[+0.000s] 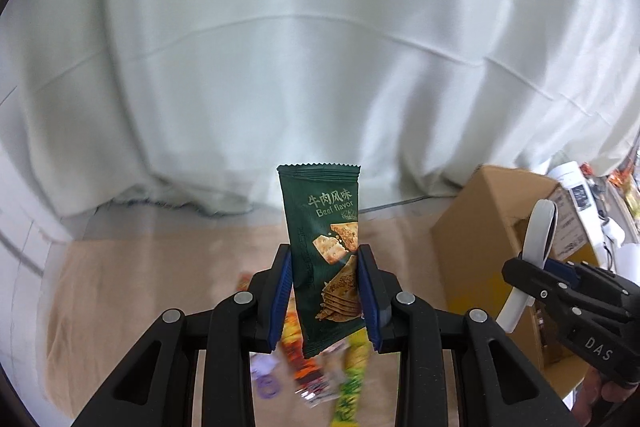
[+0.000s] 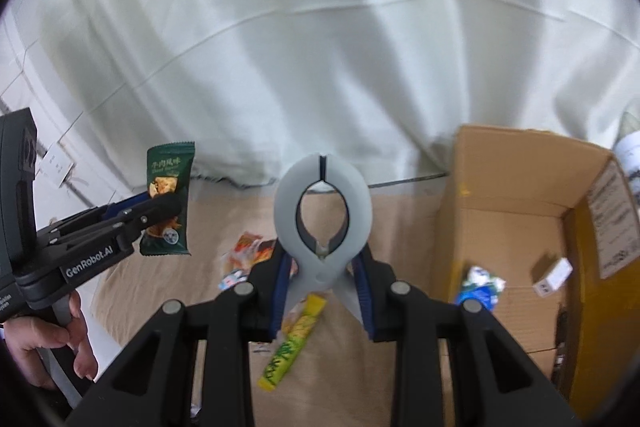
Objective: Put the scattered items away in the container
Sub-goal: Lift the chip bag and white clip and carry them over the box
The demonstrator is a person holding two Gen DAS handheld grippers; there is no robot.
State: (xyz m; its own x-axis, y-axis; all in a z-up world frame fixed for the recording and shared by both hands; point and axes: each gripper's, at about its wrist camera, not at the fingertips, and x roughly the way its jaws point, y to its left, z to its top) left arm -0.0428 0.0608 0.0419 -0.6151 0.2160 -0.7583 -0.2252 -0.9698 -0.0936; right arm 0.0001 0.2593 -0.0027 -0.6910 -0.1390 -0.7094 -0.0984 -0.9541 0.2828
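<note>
My left gripper (image 1: 325, 291) is shut on a dark green beef-flavour snack packet (image 1: 326, 251) and holds it upright above the tan cloth; it also shows in the right wrist view (image 2: 168, 203). My right gripper (image 2: 324, 291) is shut on a large grey spring clamp (image 2: 323, 215), also in the left wrist view (image 1: 532, 259). An open cardboard box (image 2: 516, 227) stands at the right and holds a blue-white packet (image 2: 480, 287) and a small white box (image 2: 554, 275). A yellow-green stick packet (image 2: 294, 339) and an orange-red packet (image 2: 250, 247) lie on the cloth below.
A white curtain (image 2: 320, 47) hangs behind the tan cloth (image 2: 160, 287). More small wrappers lie blurred under the left gripper (image 1: 312, 375). Clutter sits behind the box at far right (image 1: 576, 187).
</note>
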